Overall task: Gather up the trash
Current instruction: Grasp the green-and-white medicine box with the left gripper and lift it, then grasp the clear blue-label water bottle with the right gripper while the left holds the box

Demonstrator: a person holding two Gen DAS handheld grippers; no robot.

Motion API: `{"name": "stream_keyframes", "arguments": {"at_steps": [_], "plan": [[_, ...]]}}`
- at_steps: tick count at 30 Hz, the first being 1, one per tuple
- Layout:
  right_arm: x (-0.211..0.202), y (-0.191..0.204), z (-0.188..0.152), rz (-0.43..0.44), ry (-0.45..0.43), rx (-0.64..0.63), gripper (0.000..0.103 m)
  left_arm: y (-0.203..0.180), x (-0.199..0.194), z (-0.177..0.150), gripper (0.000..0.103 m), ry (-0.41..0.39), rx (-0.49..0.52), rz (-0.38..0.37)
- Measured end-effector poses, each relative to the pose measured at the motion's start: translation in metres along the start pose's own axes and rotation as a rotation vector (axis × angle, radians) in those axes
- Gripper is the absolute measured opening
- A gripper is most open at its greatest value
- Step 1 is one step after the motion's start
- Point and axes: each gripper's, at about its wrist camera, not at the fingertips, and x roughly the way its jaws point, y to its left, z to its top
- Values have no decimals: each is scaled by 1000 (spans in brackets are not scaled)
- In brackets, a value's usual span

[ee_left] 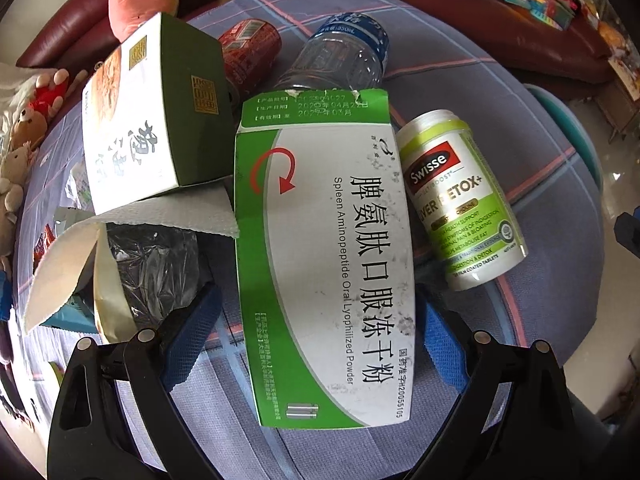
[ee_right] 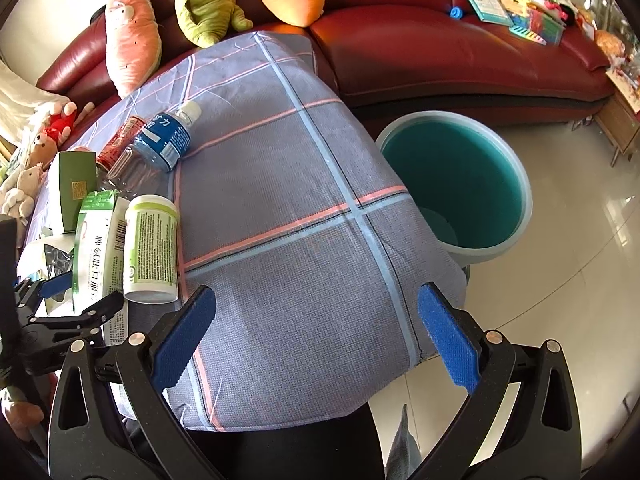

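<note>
My left gripper (ee_left: 320, 344) has its fingers (ee_left: 192, 328) spread wide to either side of the green-and-white medicine box (ee_left: 324, 264), which lies flat and lengthwise between them; the blue pads flank its long edges, and I cannot tell whether they touch it yet. I judge that I lined up this way because the long box fits the span only across its narrow width. My right gripper (ee_right: 316, 332) is released and empty, its fingers (ee_right: 184, 340) wide apart over a bare stretch of the plaid tablecloth (ee_right: 288, 184), probably kept clear so the left one can work.

Just outside the left gripper's left finger sit a crumpled foil bag (ee_left: 144, 268) and a paper towel (ee_left: 120, 240) draped over it. Outside the right finger, touching or just beside the box's edge, lies the Swisse supplement bottle (ee_left: 460, 200) on its side. Farther ahead and left, a green carton (ee_left: 152, 112) stands tilted against the heap. Beyond the box's torn flap lie an empty water bottle (ee_left: 340, 60) and a red can (ee_left: 248, 48), side by side.

Ahead and right of my right gripper, past the table's edge, the teal bin (ee_right: 456, 184) stands on the floor, near enough for a short carry. Beyond it runs the red sofa (ee_right: 440, 40) with plush toys (ee_right: 204, 0).
</note>
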Motion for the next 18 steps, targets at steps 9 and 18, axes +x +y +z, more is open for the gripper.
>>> {"name": "stream_keyframes", "arguments": {"at_steps": [9,18], "plan": [[4,6,5,13,22,-11,97,15,-15,-12,73,-76,-50,-85],[4,29,25,69,48,-60,97,51,-97,-5,73,-219,-119,-191]]}}
